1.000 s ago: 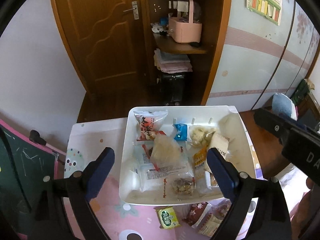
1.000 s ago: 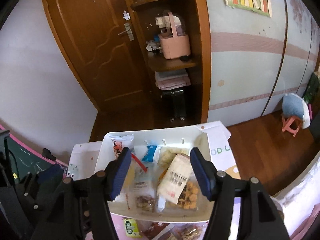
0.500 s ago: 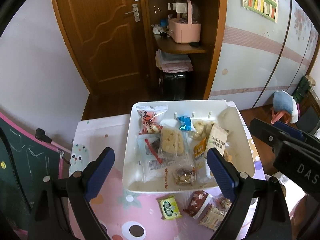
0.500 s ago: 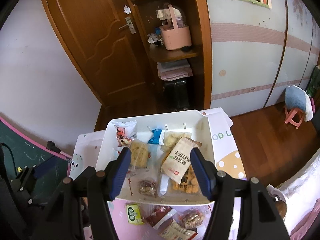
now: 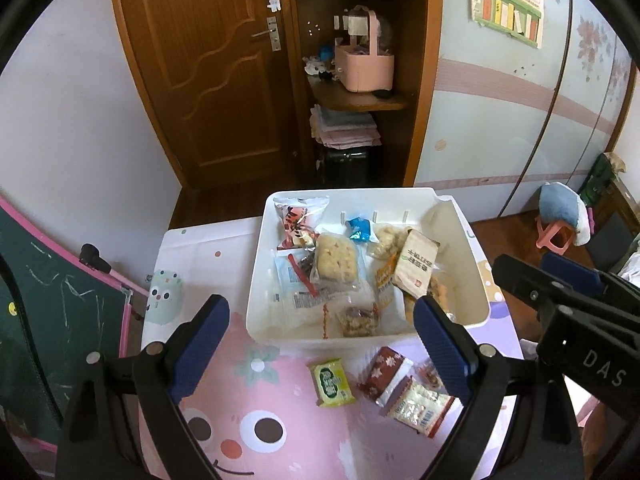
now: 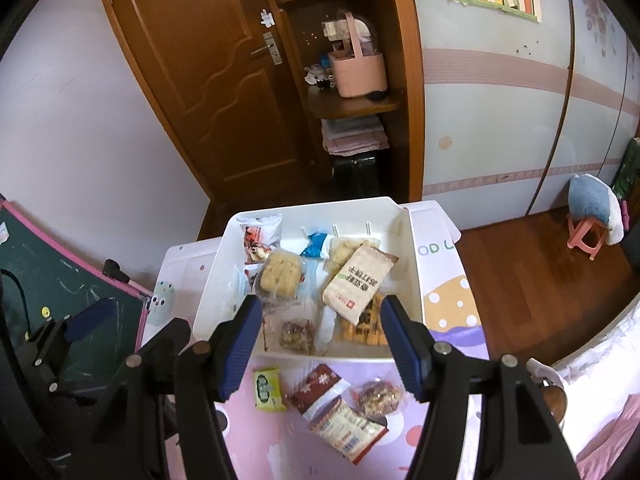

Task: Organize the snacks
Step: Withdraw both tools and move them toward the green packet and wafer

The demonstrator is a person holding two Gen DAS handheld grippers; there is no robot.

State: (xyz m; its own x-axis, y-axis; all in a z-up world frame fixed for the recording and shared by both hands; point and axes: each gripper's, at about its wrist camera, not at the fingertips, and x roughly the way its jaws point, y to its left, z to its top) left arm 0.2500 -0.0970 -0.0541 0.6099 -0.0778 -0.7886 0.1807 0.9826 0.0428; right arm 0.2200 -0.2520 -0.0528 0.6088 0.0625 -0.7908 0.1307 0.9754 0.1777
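Landmark: the white bin (image 5: 472,276) stood on the pink cartoon-print surface (image 5: 256,408); all places below are given relative to it.
Done: by judgement the greater part of the task was complete; the bin held many packets, among them a red-and-white bag (image 5: 298,222) at its far-left corner, a pale cracker pack (image 5: 336,260) near its middle, a beige pouch with dark lettering (image 6: 356,284) toward its right side, and a small nut pack (image 6: 296,334) against its near wall.
Left: four snacks lay outside the bin, just in front of its near wall; a green packet (image 6: 268,389) to the left, a maroon-and-white packet (image 6: 318,390) at centre, a round clear-wrapped snack (image 6: 380,396) to the right, and an orange-edged packet (image 6: 348,428) nearest the cameras.
Left tool (image 5: 320,344): jaws wide apart, holding nothing; it hung above the bin's near wall; the green packet lay below and between its fingers, untouched.
Right tool (image 6: 322,338): jaws wide apart, holding nothing; it also hung over the bin's near wall, with the loose snacks below its fingers, none touched.
Judgement: each loose packet remained to be lifted over the near wall into the bin.
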